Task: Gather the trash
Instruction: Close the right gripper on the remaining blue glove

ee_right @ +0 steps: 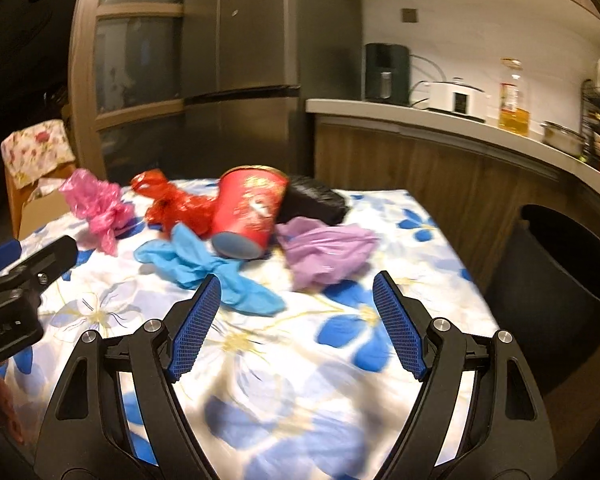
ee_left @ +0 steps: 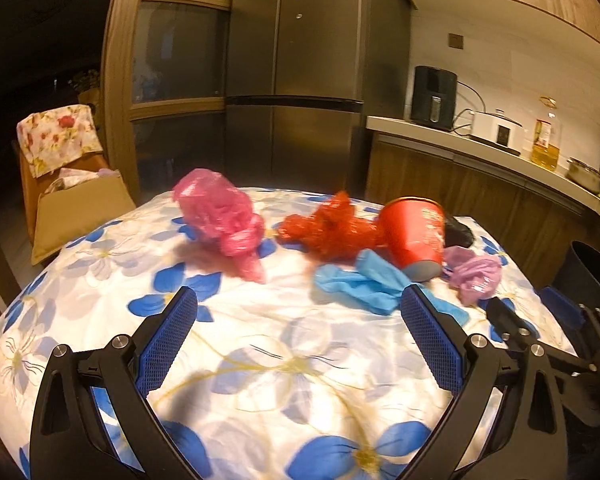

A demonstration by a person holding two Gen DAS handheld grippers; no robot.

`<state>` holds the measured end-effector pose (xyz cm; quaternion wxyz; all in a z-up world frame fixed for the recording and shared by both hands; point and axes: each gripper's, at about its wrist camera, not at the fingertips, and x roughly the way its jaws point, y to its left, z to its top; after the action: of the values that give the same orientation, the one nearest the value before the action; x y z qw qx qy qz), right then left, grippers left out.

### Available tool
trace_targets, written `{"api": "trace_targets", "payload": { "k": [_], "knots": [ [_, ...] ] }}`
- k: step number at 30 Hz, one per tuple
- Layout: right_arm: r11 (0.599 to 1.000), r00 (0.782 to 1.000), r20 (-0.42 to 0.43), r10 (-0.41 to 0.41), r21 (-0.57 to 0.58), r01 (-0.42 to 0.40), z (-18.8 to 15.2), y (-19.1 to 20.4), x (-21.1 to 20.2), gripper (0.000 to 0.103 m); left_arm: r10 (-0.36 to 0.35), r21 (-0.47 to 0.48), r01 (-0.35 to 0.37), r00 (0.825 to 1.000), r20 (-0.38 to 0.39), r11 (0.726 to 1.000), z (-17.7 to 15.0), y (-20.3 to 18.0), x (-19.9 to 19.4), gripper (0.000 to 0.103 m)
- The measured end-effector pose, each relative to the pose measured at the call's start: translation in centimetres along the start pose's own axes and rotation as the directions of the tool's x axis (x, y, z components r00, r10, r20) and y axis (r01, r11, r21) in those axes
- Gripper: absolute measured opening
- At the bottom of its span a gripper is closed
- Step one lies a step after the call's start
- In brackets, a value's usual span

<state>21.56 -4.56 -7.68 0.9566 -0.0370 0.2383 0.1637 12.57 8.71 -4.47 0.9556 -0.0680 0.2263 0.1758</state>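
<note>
Six bits of trash lie on our flowered surface [ee_left: 260, 360]. From left to right we see a pink bag [ee_left: 220, 216], a red bag [ee_left: 328, 228], a blue glove [ee_left: 364, 284], a red cup [ee_left: 416, 236] on its side, a purple bag [ee_left: 476, 276] and a black bag [ee_right: 312, 198] behind. They look light, soft and crinkly; we would pinch each bunched middle. Our left tongs [ee_left: 300, 332] and right tongs [ee_right: 298, 320] both gape wide, empty. A dark bin [ee_right: 560, 256] waits far right.

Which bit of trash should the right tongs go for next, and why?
Probably ease the right tongs forward onto the purple bag. They are open and empty, that bag lies just ahead, nearest the dark bin.
</note>
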Motion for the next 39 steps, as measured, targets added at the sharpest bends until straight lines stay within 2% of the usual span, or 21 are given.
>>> {"api": "trace_targets", "payload": {
  "k": [6, 11, 19, 22, 25, 30, 39],
  "knots": [
    [0.999, 0.997, -0.07, 0.036, -0.032, -0.038, 0.6, 2.3, 3.7, 0.067, 0.032, -0.022, -0.032, 0.999, -0.008, 0.999, 0.3, 1.8, 0.9, 0.097],
    [0.996, 0.991, -0.123, 0.046, -0.065, -0.054, 0.3, 3.5, 5.8, 0.055, 0.051, -0.035, -0.051, 0.999, -0.012, 0.998, 0.5, 2.9, 1.4, 0.097],
    [0.992, 0.98, -0.19, 0.054, -0.1, -0.074, -0.6, 4.4, 7.6, 0.025, 0.058, -0.045, -0.058, 0.998, -0.009, 0.997, 0.9, 3.4, 1.5, 0.097],
    [0.989, 0.979, -0.194, 0.067, -0.119, -0.091, -0.7, 4.8, 7.6, 0.012, 0.057, -0.043, -0.057, 0.998, -0.007, 0.997, 0.9, 3.3, 1.4, 0.097],
    [0.984, 0.98, -0.181, 0.08, -0.14, -0.107, -0.7, 5.2, 7.1, 0.004, 0.055, -0.037, -0.055, 0.998, -0.004, 0.998, 1.0, 3.2, 1.2, 0.097],
    [0.986, 0.989, -0.092, 0.117, -0.107, -0.126, 0.1, 4.2, 3.9, 0.002, 0.064, -0.043, -0.064, 0.998, 0.002, 0.997, 1.1, 3.5, 0.9, 0.097],
    [0.993, 0.993, 0.014, 0.116, -0.009, -0.116, -0.1, 0.2, -2.3, 0.002, 0.055, -0.064, -0.056, 0.998, -0.01, 0.996, 1.0, 3.2, 1.4, 0.097]
  ]
}}
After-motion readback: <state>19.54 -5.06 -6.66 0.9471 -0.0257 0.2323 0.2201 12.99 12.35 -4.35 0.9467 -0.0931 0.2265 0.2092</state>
